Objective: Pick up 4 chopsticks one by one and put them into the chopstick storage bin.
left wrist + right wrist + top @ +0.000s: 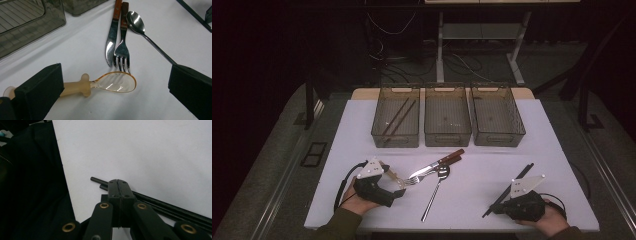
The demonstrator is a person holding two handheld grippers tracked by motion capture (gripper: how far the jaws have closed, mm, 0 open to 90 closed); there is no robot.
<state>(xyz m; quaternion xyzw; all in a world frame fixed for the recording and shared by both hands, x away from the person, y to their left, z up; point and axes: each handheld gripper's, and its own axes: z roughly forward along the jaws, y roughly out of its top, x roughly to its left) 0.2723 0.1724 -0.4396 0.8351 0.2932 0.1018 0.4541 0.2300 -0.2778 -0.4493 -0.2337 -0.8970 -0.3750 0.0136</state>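
Note:
My left gripper (396, 182) (115, 77) stands open at the front left, low over the white table (492, 165). A clear amber plastic spoon (115, 82) (394, 176) lies between its jaws, with the handle running behind the left jaw; the pads do not press it. Just beyond lie a wooden-handled knife (111, 37) (437, 164), a matching fork (121, 50) and a metal spoon (136, 21) (437, 187). At the front right my right gripper (495, 210) (117, 182) is shut, its jaws together just over a pair of black chopsticks (162, 206) (519, 177).
Three smoky plastic bins stand in a row at the back: the left bin (395, 137) holds brown chopsticks (398, 117), the middle bin (447, 136) and right bin (499, 136) look bare. The table's front edge runs close to the right gripper.

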